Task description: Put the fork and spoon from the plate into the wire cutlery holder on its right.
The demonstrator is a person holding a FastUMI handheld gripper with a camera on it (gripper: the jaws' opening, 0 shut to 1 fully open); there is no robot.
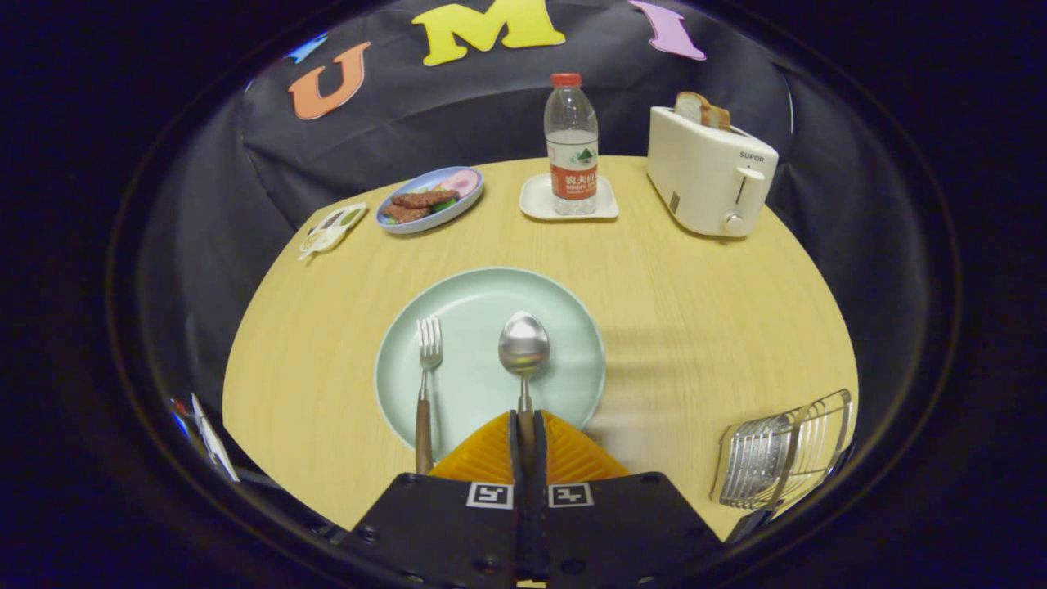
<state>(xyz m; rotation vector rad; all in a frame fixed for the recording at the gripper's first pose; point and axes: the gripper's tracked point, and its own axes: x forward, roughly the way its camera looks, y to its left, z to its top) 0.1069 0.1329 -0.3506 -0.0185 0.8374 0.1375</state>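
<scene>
Wooden bench (671, 270): spoon (523, 352) handle clamped between the fingers (491, 450).
It should be lifted level, then carried to the holder (781, 458).

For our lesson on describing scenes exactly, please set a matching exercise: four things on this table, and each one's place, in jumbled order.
Things:
1 spoon
2 fork
3 bread slices
4 water bottle

Places:
A in the toaster
B on the small white tray
C handle between the closed gripper fingers
D lying free on the green plate

Pairs: 1-C, 2-D, 3-A, 4-B
</scene>
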